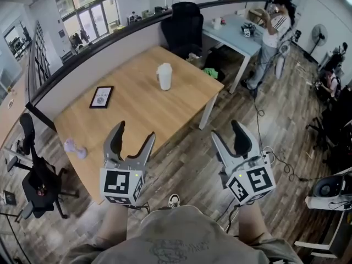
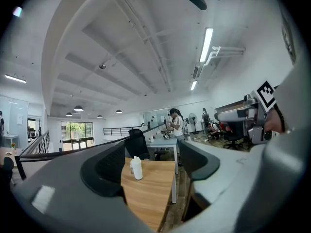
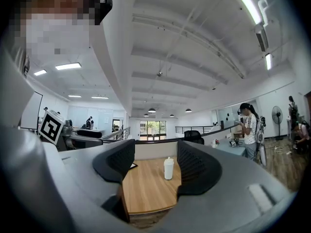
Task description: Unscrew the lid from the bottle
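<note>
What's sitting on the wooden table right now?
A white bottle with its lid on, a dark-framed picture and a small lilac object. The left claw covers part of the table near its front edge.

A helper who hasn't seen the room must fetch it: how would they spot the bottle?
Go to the wooden table beside the curved partition. The bottle stands upright towards its far end. It is the only tall white thing there: the framed picture lies flat, and the small purple object sits at the near edge.

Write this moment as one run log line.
left gripper open, empty | right gripper open, empty | bottle on table, lid on
</note>
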Action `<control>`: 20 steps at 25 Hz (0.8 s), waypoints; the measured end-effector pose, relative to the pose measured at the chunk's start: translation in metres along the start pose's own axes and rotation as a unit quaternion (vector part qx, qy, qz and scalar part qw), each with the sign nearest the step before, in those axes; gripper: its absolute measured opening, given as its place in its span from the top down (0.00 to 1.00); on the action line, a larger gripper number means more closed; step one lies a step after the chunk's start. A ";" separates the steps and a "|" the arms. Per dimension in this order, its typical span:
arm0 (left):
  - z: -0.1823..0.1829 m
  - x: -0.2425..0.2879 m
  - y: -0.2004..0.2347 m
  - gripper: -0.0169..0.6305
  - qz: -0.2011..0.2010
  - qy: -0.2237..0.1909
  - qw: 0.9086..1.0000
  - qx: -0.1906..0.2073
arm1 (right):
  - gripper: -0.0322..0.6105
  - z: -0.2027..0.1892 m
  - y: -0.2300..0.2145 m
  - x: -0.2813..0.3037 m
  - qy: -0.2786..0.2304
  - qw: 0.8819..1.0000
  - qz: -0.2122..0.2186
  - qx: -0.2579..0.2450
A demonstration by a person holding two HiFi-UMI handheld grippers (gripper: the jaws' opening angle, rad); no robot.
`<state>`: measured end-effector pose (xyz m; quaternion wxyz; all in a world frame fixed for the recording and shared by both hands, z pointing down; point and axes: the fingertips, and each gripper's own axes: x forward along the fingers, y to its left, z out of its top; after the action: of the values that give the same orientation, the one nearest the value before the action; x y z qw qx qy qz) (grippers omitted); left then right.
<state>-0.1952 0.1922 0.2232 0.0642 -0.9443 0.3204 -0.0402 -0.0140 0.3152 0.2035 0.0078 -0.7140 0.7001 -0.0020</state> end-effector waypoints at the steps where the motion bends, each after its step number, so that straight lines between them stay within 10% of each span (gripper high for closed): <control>1: -0.002 0.008 0.006 0.43 0.000 0.001 1.000 -0.001 | 0.55 -0.001 -0.002 0.010 0.001 1.000 0.001 0.000; 20: -0.044 0.138 0.045 0.43 0.018 0.025 0.999 -0.007 | 0.55 -0.055 -0.076 0.150 0.050 0.998 0.044 0.006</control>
<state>-0.1181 0.0681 0.2653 0.0503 -0.9374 0.3393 -0.0602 0.0637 0.1663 0.2588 -0.0232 -0.6812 0.7306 -0.0414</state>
